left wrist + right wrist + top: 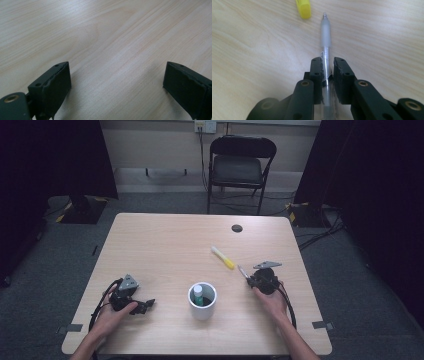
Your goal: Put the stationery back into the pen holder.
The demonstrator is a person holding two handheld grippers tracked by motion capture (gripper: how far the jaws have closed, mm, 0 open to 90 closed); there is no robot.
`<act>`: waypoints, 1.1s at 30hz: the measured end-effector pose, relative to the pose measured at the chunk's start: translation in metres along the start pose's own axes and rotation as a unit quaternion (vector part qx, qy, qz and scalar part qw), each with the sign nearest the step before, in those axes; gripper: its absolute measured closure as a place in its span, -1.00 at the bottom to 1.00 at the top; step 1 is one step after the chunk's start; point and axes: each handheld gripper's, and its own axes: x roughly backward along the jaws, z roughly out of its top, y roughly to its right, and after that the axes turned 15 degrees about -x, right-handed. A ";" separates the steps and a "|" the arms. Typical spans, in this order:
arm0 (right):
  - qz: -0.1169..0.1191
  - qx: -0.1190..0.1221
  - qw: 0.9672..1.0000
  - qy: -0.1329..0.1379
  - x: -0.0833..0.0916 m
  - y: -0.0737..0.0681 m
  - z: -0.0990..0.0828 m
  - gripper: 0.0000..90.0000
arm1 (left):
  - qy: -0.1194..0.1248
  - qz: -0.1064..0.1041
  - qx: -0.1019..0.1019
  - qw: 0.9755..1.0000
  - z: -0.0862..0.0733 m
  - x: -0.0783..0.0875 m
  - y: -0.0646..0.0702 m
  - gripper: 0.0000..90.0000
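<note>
The right gripper (327, 65) has its fingers (317, 72) closed narrowly on a clear-barrelled pen (325, 47), which runs lengthwise between them with its tip pointing away, low over the wooden surface (165, 245) towards its right edge. Just beyond the tip lies a yellow highlighter (222, 257). A white cup (202, 301) holding a green-capped marker (198, 293) stands near the front edge, midway. The left gripper (145, 306) rests by the front-left corner, fingers (56, 82) spread wide, nothing between them.
</note>
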 end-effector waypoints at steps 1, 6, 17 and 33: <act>0.002 -0.004 1.000 -0.001 0.002 0.001 -0.002 0.73 | 0.000 0.000 0.000 1.000 0.000 0.000 0.000 -0.84; 0.014 0.007 1.000 -0.006 0.013 0.000 -0.014 0.75 | 0.000 0.000 0.000 1.000 0.000 0.000 0.000 -0.84; 0.048 0.039 0.998 -0.017 0.042 -0.003 -0.046 0.73 | 0.000 0.000 0.000 1.000 0.000 0.000 0.000 -0.84; 0.064 0.036 0.997 -0.015 0.012 -0.016 -0.019 0.53 | 0.001 -0.005 0.005 1.000 0.000 -0.001 0.000 -0.85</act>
